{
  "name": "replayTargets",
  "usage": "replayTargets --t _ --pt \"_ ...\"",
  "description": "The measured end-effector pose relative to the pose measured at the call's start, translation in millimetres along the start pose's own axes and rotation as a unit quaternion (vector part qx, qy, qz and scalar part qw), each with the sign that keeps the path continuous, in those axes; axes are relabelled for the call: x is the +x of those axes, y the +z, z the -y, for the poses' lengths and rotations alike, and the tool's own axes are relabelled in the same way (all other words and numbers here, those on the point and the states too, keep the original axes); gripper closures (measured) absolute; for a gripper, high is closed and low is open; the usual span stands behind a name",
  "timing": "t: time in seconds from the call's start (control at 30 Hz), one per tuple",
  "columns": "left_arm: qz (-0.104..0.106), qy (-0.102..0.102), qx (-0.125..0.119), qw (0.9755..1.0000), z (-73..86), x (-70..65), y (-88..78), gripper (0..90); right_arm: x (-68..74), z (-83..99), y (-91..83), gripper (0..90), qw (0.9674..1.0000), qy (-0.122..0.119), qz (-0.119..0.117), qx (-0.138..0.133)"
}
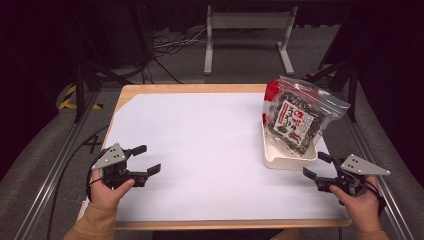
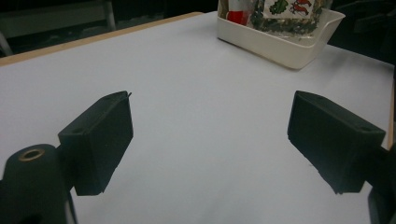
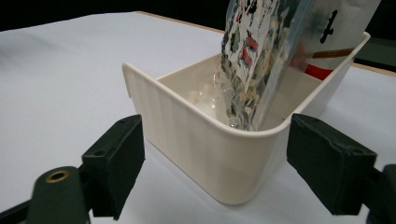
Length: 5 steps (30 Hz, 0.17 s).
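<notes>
Both black tongs, the left tongs [image 1: 148, 160] and the right tongs [image 1: 316, 165], sit agape and empty on the white surface [image 1: 200, 150], and just beyond the right pair the tall clear plastic snack bag [image 1: 295, 117] leaning in the cream plastic tray [image 1: 280, 161] could tip out if that tray gets nudged.

A clear zip-top plastic bag [image 1: 299, 112] of dark dried seaweed with a red-and-white label stands tilted in a cream rectangular plastic bin [image 1: 280, 159], its top sticking out above the rim, near the table's right edge.
</notes>
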<state>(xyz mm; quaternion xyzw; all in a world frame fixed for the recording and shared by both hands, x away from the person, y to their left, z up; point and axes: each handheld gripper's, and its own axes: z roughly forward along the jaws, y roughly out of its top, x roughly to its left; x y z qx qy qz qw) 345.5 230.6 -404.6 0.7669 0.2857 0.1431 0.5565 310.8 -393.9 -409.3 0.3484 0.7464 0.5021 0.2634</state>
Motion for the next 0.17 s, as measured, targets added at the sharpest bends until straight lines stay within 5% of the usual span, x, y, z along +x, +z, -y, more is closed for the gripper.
replayTargets --t 0.17 --pt "-0.002 -0.011 0.007 0.9999 4.4 1.2 1.5 14.7 -1.1 0.8 -2.4 21.1 1.0000 0.003 0.003 -0.005"
